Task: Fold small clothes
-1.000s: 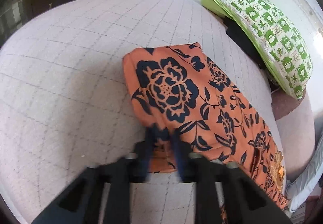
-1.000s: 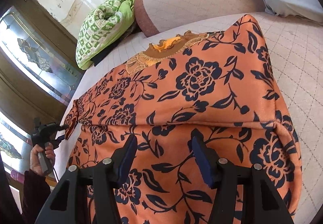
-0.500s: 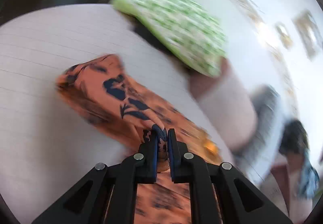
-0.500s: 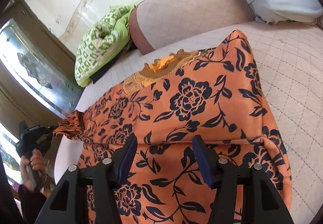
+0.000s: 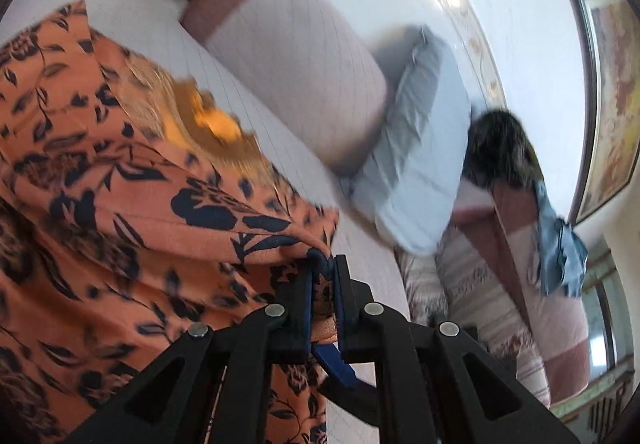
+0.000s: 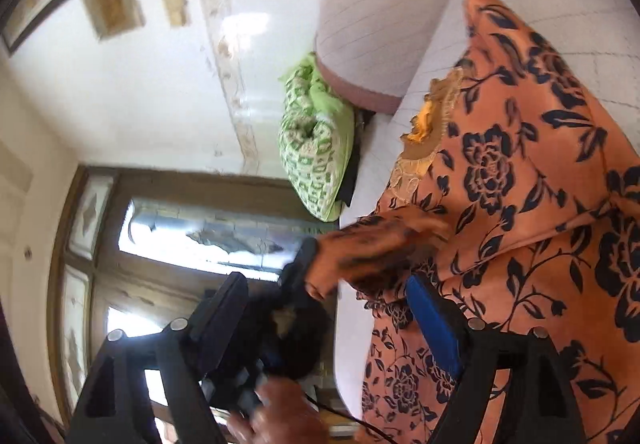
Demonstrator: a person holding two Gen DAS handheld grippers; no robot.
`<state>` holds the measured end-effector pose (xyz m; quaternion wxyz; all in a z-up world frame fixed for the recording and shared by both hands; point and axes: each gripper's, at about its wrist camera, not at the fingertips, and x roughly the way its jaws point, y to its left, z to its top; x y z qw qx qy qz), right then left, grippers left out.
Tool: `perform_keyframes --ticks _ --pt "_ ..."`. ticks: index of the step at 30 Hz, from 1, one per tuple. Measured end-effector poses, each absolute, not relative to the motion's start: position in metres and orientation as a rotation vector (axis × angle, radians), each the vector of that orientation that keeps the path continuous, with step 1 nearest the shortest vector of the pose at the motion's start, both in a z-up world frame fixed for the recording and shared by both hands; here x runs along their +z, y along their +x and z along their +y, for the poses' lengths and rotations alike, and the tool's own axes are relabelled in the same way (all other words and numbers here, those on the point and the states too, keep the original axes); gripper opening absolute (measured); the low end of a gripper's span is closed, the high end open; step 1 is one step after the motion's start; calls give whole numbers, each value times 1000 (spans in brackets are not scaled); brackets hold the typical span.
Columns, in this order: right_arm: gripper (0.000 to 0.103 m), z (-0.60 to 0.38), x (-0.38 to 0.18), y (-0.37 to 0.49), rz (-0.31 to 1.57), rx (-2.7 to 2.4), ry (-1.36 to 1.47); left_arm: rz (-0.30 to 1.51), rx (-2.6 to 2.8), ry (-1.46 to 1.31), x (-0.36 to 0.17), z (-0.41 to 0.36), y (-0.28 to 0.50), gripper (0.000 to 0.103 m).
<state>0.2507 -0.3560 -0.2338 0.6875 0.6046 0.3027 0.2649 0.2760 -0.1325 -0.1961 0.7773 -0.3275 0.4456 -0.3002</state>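
Observation:
An orange garment with dark blue flowers (image 5: 100, 204) lies on a pale quilted bed (image 5: 248, 116). My left gripper (image 5: 322, 276) is shut on a corner of the garment and holds it lifted, so the cloth drapes back over itself. In the right wrist view the garment (image 6: 520, 184) fills the right side, with its gold embroidered neckline (image 6: 428, 132) toward the bolster. My right gripper (image 6: 328, 308) is open and holds nothing. The left gripper (image 6: 298, 264) with its pinched sleeve shows between the right gripper's fingers.
A pink bolster (image 5: 300, 64) and a grey pillow (image 5: 416, 164) lie at the head of the bed. A green patterned cushion (image 6: 316, 140) sits beside the bolster. A dark garment (image 5: 500, 148) and blue cloth (image 5: 560, 244) hang on furniture beyond. A stained-glass door (image 6: 180, 224) is nearby.
My left gripper closed on the garment's corner, lifted it and carried it across toward the right gripper. The right gripper stayed open and tilted away from the cloth.

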Motion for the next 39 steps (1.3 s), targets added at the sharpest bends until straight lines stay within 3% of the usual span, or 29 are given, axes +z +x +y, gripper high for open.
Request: perform_keyframes --ticks 13,18,20,21,23,25,27,28,32,39 --pt "84 -372 -264 254 769 548 1524 914 -639 -685 -203 -114 282 9" --pt "84 -347 -281 257 859 547 1548 953 -672 -580 -210 -134 270 9" --pt "84 -354 -285 256 814 460 1556 974 -682 -545 -217 -141 264 9" --pt "81 -359 -287 257 796 435 1562 987 -681 -527 -221 -145 262 9" --pt "63 -367 -287 259 768 381 1529 1011 -678 -503 -229 -147 261 9" --pt "5 -369 -279 265 791 356 1424 1027 -676 -471 -233 -148 261 10" --pt "6 -365 -262 275 828 287 1245 1030 -671 -432 -236 -147 260 12" --pt "6 -363 -253 279 826 274 1175 1032 -676 -416 -237 -145 259 18" --pt "6 -363 -232 294 807 199 1010 1044 -675 -366 -241 -132 256 54" --pt "6 -392 -227 320 753 8 828 1068 -621 -370 -248 -96 268 58"
